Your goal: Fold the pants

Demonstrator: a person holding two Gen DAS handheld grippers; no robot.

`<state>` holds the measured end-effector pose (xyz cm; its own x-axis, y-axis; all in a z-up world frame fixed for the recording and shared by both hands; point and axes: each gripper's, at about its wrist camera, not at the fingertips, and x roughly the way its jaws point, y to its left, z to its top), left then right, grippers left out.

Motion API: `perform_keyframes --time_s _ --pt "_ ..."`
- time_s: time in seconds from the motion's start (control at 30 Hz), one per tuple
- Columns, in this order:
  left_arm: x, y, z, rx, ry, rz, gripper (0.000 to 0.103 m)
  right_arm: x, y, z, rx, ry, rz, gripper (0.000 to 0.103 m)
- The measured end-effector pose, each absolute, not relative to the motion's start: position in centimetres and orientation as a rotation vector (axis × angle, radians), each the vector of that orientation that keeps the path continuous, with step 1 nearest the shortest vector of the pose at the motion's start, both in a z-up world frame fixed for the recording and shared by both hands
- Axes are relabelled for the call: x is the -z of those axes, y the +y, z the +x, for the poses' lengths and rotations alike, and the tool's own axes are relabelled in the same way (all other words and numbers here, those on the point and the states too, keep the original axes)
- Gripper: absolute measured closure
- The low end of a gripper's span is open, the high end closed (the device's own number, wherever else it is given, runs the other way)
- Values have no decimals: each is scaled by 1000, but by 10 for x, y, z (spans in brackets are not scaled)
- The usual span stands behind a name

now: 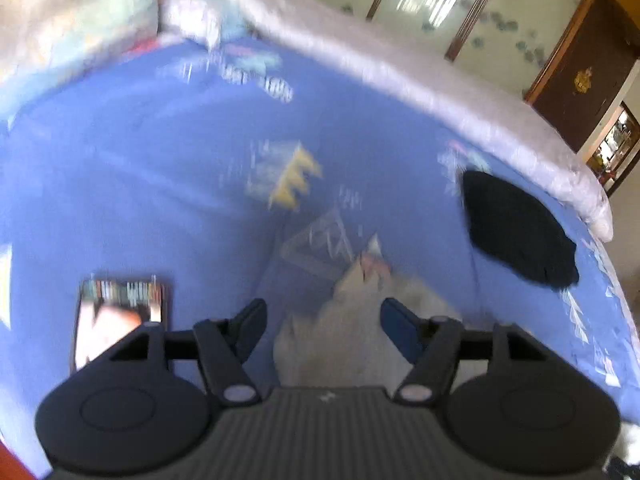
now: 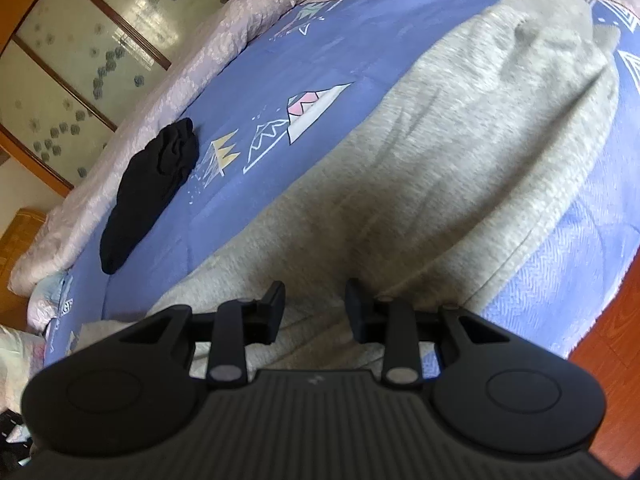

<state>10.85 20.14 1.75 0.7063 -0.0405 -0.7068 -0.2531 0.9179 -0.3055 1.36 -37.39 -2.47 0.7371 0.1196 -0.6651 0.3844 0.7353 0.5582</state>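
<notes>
1. Fingers of the left gripper spread wide apart, nothing pinched; one black finger on either side of a blurred peak of the light grey knitted pants, pads clear of the cloth as far as the motion blur allows.
2. Fingers of the right gripper partly apart, hovering low over the waist end of the same grey pants; cannot tell whether a fold of cloth is caught between the black fingers.
3. Pants laid out long across the blue bed cover printed with white, yellow and pink line-drawn mountains, legs running away from the right gripper toward the far edge of the bed.
4. Crumpled black garment lying on the blue cover well apart from the pants, near the pale quilted bedding roll along the far side.
5. Dark rectangular phone-like screen lying on the cover just beside the left gripper; rows of coloured marks on it, too blurred to read.
6. No legible brand or label anywhere; cover print only pictures.
7. Frosted flower-patterned wardrobe doors in wooden frames behind the bed.
</notes>
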Motion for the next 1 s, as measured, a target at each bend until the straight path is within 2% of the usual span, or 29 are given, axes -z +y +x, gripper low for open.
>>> perform_keyframes --time_s 0.07,0.17,0.2,0.23,0.3,0.43,0.5,0.57,0.63,0.73,0.9,1.0 --pt "-19 197 132 -100 816 -330 39 25 -376 13 160 742 758 67" --pt "7 193 176 -24 971 -335 44 25 -376 12 156 741 761 67" --pt "18 189 185 16 1025 -355 55 25 -377 12 157 741 763 67" --pt "27 186 192 52 1058 -375 76 25 -378 12 157 741 765 67" --pt "37 185 192 2 1062 -381 91 25 -379 11 157 744 763 67" --pt "17 229 166 -217 824 -564 91 24 -378 12 156 752 751 67" --pt "38 237 173 -249 923 -613 90 25 -378 13 155 753 753 67" --pt "46 225 172 -242 952 -529 84 25 -379 15 154 754 751 67" --pt "31 220 164 -253 920 -501 70 24 -379 14 150 756 747 67" --pt "-4 233 140 -255 807 -572 62 18 -378 11 164 746 765 67" --pt "-59 222 91 -91 662 -578 63 -6 -359 2 63 658 717 65" --pt "-64 178 80 87 677 -494 63 -19 -330 8 -37 662 641 65"
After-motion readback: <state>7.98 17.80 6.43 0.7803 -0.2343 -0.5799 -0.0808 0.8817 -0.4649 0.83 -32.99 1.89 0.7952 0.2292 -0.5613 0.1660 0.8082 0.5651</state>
